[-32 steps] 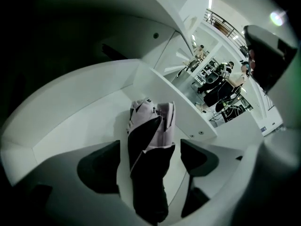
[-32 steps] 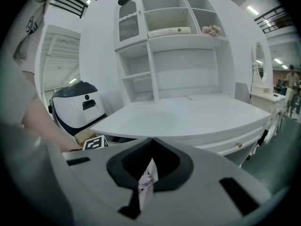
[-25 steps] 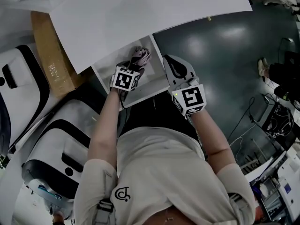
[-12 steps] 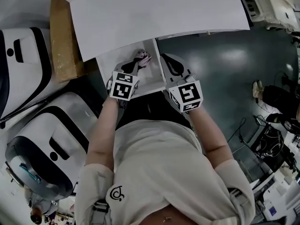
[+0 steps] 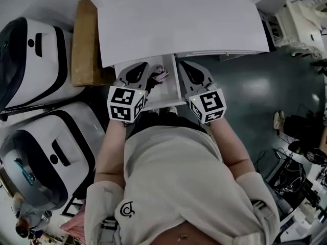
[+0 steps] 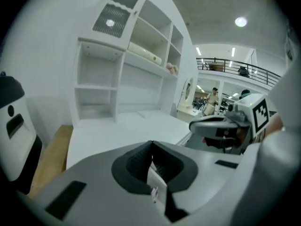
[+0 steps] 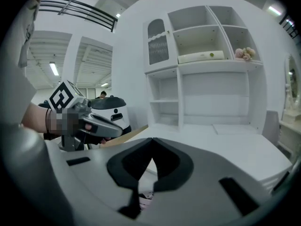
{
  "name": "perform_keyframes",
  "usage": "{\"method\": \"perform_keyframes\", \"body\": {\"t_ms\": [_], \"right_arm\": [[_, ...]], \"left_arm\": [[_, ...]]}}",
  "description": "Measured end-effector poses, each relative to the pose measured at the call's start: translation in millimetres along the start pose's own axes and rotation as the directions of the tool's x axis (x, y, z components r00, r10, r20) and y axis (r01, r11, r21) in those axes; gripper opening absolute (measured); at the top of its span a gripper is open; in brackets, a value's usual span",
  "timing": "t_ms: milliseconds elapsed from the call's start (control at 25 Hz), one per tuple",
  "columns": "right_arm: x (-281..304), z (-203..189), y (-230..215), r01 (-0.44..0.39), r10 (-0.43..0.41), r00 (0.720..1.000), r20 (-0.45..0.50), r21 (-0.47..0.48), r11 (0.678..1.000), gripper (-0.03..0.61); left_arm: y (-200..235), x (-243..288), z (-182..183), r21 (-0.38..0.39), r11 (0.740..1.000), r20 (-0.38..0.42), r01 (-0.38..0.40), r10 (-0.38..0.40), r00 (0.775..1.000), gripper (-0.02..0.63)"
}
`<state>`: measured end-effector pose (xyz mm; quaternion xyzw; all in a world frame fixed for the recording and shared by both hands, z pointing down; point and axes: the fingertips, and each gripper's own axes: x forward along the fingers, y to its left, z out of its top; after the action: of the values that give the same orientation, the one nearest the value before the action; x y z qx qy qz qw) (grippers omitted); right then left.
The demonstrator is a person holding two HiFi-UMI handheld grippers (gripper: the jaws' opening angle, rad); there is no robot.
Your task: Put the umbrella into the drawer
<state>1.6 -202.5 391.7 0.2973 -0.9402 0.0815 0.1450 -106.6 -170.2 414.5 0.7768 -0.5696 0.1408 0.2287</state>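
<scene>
A folded pinkish umbrella (image 5: pixel 160 75) lies inside the open white drawer (image 5: pixel 177 83) under the desk's front edge. My left gripper (image 5: pixel 138 68) hovers above the drawer's left side, just left of the umbrella, and its jaws meet with nothing between them (image 6: pixel 151 144). The right gripper (image 5: pixel 186 68) hangs over the drawer's right wall, also shut and empty (image 7: pixel 153 141). Both point toward the desk. Each gripper shows in the other's view: the right gripper (image 6: pixel 221 126) and the left gripper (image 7: pixel 94 124).
The white desk top (image 5: pixel 179 24) juts over the drawer, and a white shelf unit (image 6: pixel 127 69) stands at its back. A brown cardboard box (image 5: pixel 84 45) leans left of the desk. Two white-and-black machines (image 5: pixel 36 60) (image 5: pixel 46 152) crowd the left; dark floor (image 5: pixel 245 86) lies right.
The left gripper was down at the umbrella in the drawer; it has let go, shut and risen. The right gripper has risen too. The umbrella stays in the drawer.
</scene>
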Motion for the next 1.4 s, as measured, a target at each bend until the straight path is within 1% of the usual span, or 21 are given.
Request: {"method": "perform_keyframes", "body": {"t_ms": [120,200,280,440,520,600,800,1000,1280,1400], "right_arm": [[-6,19,1,-0.013,0.014,0.999,0.038,-0.019,1.000,0.006],[-8,31,4,-0.031,0.033,0.997,0.066,-0.036,0.999,0.007],[-9,42,9,-0.055,0.061,0.993,0.097,-0.055,0.997,0.006],[-19,58,18,-0.088,0.098,0.983,0.153,-0.072,0.994,0.006],[-25,69,21,-0.100,0.112,0.976,0.185,-0.073,0.992,0.006],[-29,80,23,-0.110,0.125,0.968,0.216,-0.079,0.991,0.006],[-32,98,29,-0.121,0.145,0.953,0.266,-0.105,0.987,0.006],[-31,101,31,-0.117,0.147,0.952,0.270,-0.122,0.986,0.005],[-32,104,29,-0.086,0.121,0.953,0.279,-0.135,0.987,0.005],[-32,103,29,-0.085,0.121,0.953,0.278,-0.137,0.987,0.005]], "left_arm": [[2,-27,36,0.003,0.999,0.125,-0.048,0.047,0.991,0.011],[4,-46,56,0.003,0.996,0.205,-0.084,0.082,0.975,0.012],[6,-65,72,-0.001,0.993,0.289,-0.121,0.117,0.950,0.012],[2,-107,95,-0.001,0.984,0.446,-0.177,0.159,0.881,0.012],[1,-125,103,-0.006,0.979,0.495,-0.204,0.180,0.850,0.012],[2,-137,106,-0.014,0.975,0.519,-0.223,0.198,0.831,0.012],[11,-151,101,-0.043,0.966,0.520,-0.254,0.238,0.821,0.012],[14,-156,102,-0.046,0.962,0.520,-0.269,0.253,0.816,0.012],[12,-154,106,-0.038,0.965,0.521,-0.258,0.240,0.819,0.012],[9,-151,105,-0.031,0.966,0.513,-0.256,0.235,0.826,0.012]]}}
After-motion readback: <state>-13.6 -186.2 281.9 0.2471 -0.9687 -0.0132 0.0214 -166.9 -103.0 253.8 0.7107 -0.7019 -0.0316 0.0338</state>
